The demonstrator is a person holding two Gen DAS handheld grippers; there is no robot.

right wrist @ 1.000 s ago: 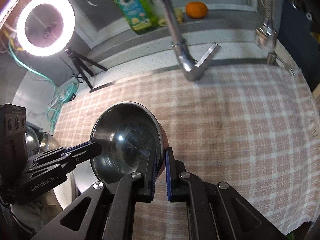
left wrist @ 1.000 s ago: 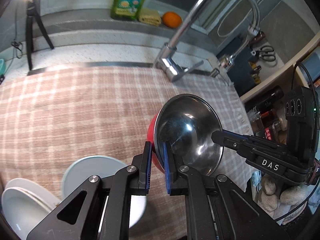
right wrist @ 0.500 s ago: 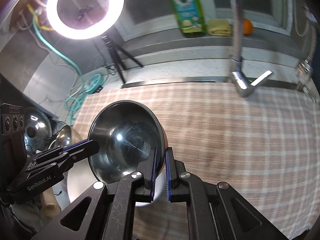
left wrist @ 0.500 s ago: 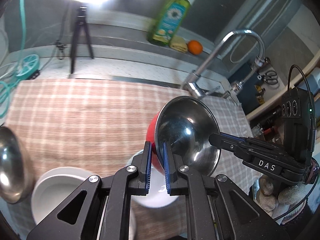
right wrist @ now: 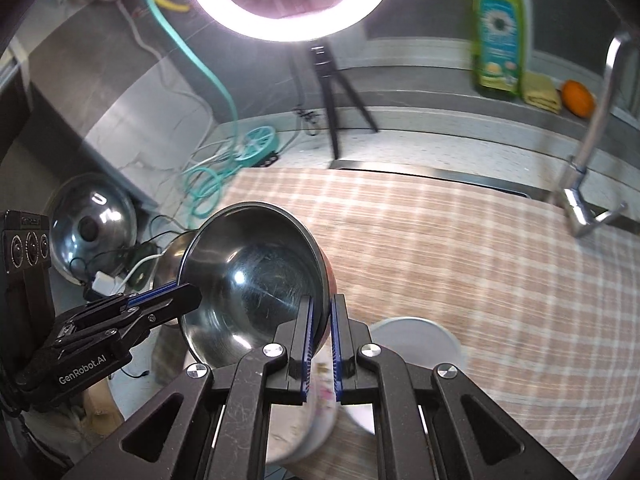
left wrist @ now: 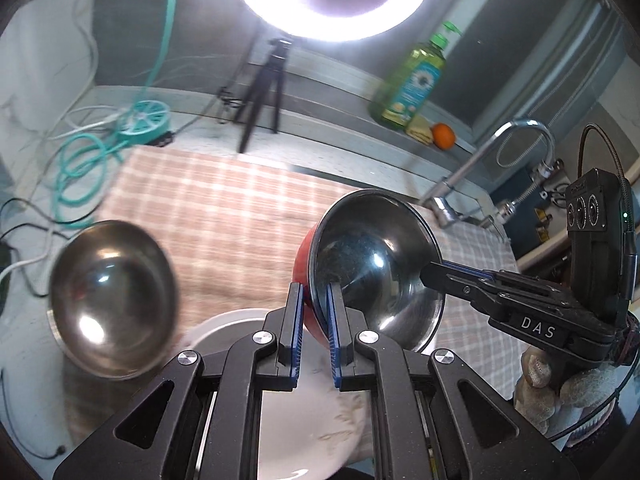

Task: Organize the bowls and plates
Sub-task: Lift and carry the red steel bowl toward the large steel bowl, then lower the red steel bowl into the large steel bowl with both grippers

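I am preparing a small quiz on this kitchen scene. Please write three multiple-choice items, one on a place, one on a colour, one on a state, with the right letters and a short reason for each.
1. Where is the round orange fruit?
A. on the checked cloth
B. on the ledge beside the green bottle
C. inside a bowl

2. What colour is the outside of the shiny steel-lined bowl that is held up?
A. red
B. blue
C. white

3. How is this bowl held?
A. by one gripper
B. by both grippers at opposite sides of the rim
C. it lies free on the cloth

Answers:
1 B, the round orange fruit sits near the green bottle.
2 A, the bowl shows a red outer wall.
3 B, the left gripper and the right gripper each have their jaws shut on the rim.
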